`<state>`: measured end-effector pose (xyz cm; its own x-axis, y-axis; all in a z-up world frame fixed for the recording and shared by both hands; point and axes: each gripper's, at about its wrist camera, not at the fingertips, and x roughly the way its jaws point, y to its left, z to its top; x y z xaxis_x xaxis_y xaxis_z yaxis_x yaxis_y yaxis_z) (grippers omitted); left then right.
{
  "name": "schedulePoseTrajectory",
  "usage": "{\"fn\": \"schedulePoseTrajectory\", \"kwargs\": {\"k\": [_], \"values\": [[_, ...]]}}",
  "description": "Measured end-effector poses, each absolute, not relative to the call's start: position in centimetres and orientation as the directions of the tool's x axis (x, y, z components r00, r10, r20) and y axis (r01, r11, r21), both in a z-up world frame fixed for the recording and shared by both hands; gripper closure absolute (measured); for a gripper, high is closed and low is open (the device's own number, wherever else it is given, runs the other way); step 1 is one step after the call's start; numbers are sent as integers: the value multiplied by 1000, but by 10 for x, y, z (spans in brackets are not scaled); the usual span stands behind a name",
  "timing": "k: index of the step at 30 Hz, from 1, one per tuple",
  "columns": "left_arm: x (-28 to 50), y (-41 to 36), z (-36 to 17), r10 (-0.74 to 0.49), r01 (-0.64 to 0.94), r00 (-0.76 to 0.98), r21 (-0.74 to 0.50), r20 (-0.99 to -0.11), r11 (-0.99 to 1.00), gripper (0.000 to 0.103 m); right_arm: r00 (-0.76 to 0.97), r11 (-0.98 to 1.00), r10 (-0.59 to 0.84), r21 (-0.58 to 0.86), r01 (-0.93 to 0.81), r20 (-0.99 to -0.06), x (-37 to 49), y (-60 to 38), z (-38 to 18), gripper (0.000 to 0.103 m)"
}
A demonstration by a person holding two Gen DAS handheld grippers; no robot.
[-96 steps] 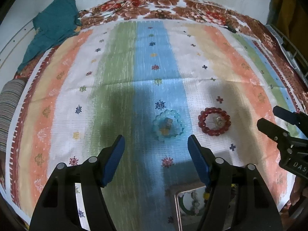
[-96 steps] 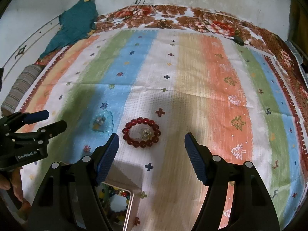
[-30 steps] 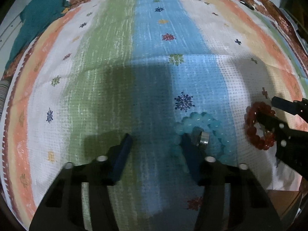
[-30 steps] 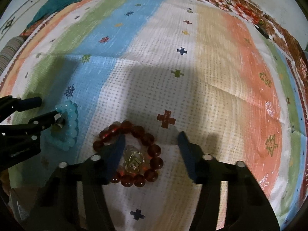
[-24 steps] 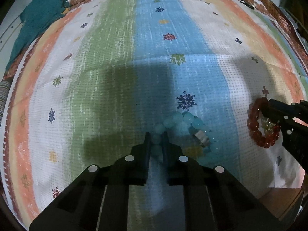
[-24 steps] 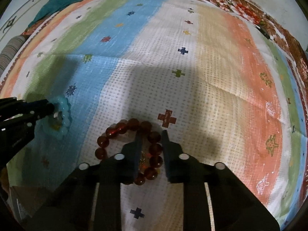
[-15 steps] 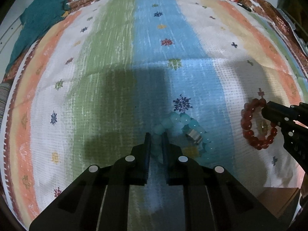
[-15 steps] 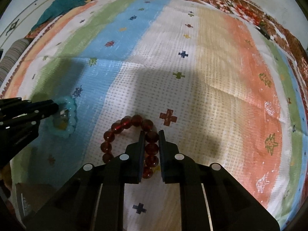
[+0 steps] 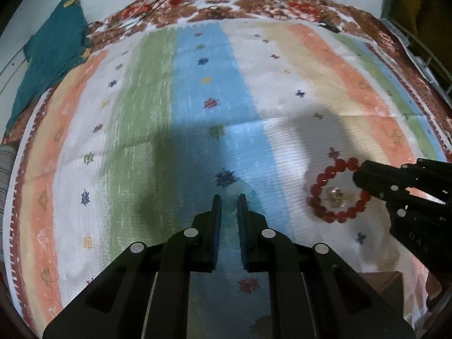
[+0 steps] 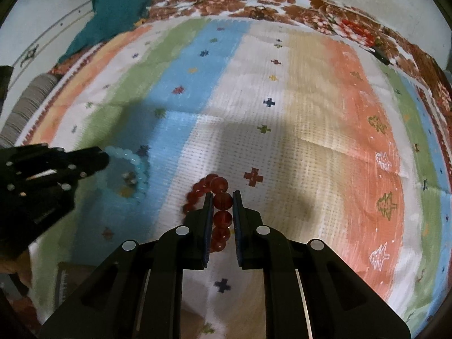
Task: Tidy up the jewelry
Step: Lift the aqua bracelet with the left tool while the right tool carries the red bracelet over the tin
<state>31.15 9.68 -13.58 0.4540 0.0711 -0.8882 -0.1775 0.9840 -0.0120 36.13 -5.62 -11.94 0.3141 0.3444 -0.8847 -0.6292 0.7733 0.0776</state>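
My left gripper (image 9: 229,197) is shut on a pale blue bead bracelet (image 9: 240,190), lifted above the striped cloth (image 9: 197,90); it also shows in the right wrist view (image 10: 135,169), hanging from the left gripper (image 10: 103,156) with a small metal ring (image 10: 128,178) seen inside the loop. My right gripper (image 10: 222,195) is shut on a red bead bracelet (image 10: 219,200), raised above the cloth. In the left wrist view the red bracelet (image 9: 325,195) hangs from the right gripper (image 9: 357,175), with a clear ring (image 9: 334,195) seen inside it.
A teal cloth (image 9: 48,65) lies at the far left corner. A floral border (image 9: 226,8) with thin cables runs along the far edge. A box corner (image 9: 387,282) sits near right, also dimly in the right wrist view (image 10: 70,282).
Both grippers came down on the bracelets, shut on them, and have now pulled up and back, lifting the blue and red bracelets off the cloth.
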Motion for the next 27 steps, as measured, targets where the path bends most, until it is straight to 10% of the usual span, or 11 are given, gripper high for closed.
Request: {"fn": "schedulePoseTrajectory", "kwargs": {"k": [27], "values": [[268,75,-68,35,-133,576,-52,-817,990,92,409,760,428,76,-645,-806,314,-77,-63,89]]}}
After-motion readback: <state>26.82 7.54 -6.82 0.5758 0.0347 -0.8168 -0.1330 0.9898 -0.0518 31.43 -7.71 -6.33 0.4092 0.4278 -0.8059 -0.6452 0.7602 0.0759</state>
